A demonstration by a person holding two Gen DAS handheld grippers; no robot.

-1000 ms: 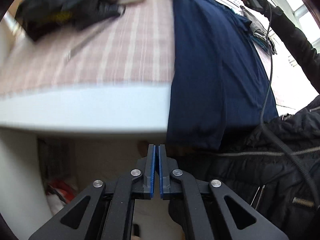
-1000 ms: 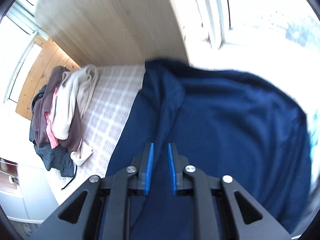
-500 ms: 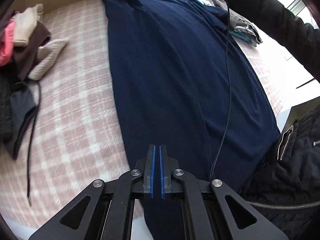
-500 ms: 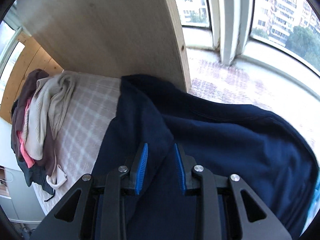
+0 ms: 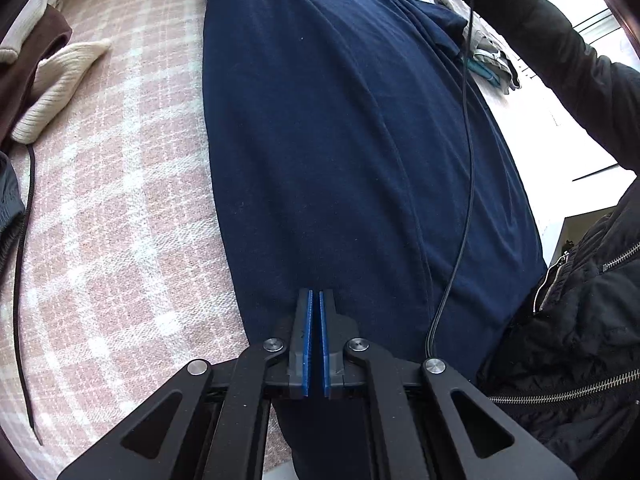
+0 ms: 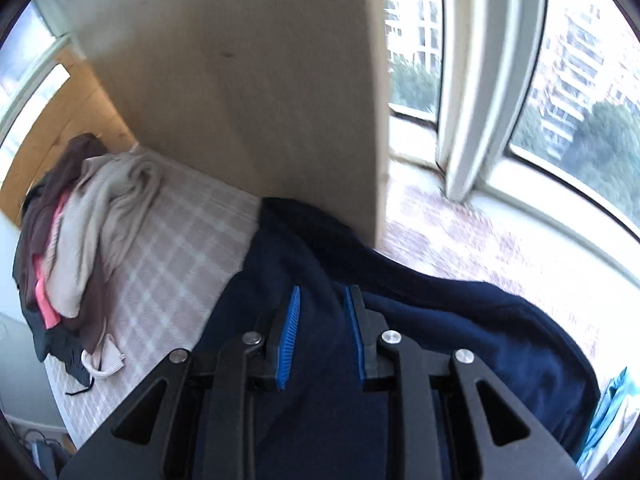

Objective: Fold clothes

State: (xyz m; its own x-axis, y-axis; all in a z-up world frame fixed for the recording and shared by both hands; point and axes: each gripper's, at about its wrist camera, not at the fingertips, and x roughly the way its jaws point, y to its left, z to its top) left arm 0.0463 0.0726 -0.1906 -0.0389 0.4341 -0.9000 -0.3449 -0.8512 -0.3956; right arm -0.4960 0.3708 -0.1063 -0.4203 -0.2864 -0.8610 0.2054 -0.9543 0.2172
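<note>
Two tongs (image 5: 314, 300) (image 6: 322, 300) over navy garment (image 5: 352, 140)

Left of the left gripper's fingers (image 5: 306, 332), the plaid bed cover (image 5: 120, 208) lay bare, a wide lane open as far as the pile of clothes (image 5: 44, 76) and the thin black cord (image 5: 20, 264) at its far-left edge. Ahead of those fingers the navy garment (image 5: 340, 140) covered the bed. A black cable (image 5: 466, 184) hung across the space to their right, with a black sleeve (image 5: 560, 64) beyond. Ahead of the right gripper's fingers (image 6: 290, 332) a wooden board (image 6: 248, 80) stood upright, apparently closing that side; to its right the window ledge (image 6: 448, 232) lay bare.
</note>
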